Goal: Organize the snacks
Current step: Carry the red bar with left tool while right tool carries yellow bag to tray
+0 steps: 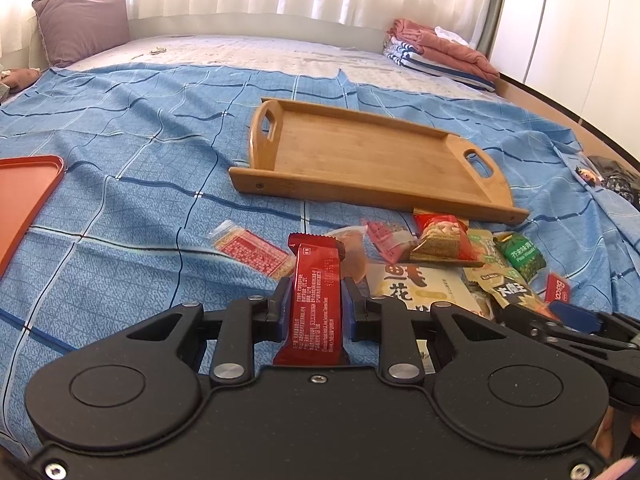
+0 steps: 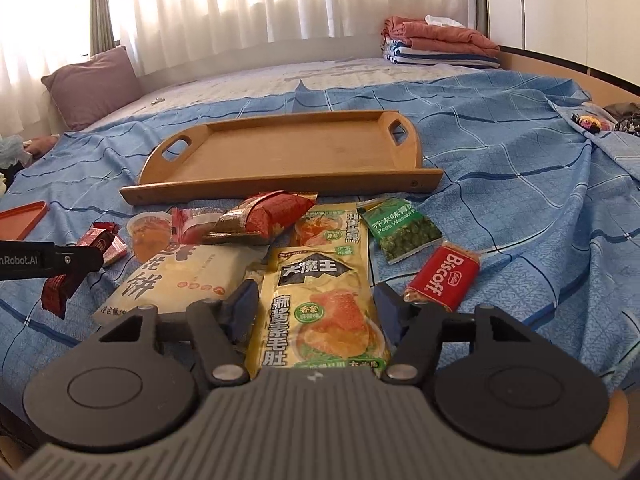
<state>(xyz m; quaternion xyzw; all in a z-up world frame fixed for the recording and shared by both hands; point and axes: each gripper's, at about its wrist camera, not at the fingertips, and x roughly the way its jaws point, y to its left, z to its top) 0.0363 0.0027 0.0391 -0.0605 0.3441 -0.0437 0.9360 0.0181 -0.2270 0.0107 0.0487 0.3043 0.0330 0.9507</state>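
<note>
Lying between right gripper (image 2: pixel 314 304) fingers: yellow packet (image 2: pixel 320 304)

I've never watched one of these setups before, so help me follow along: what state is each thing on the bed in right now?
Left tool: shut on the dark red snack bar.
Right tool: jaws either side of the yellow pouch; contact unclear.
Wooden tray: empty, flat on the blue sheet.
Orange tray: visible part empty.
Biscoff pack: lying loose, sealed.
Green pea packet: lying loose, sealed.
</note>
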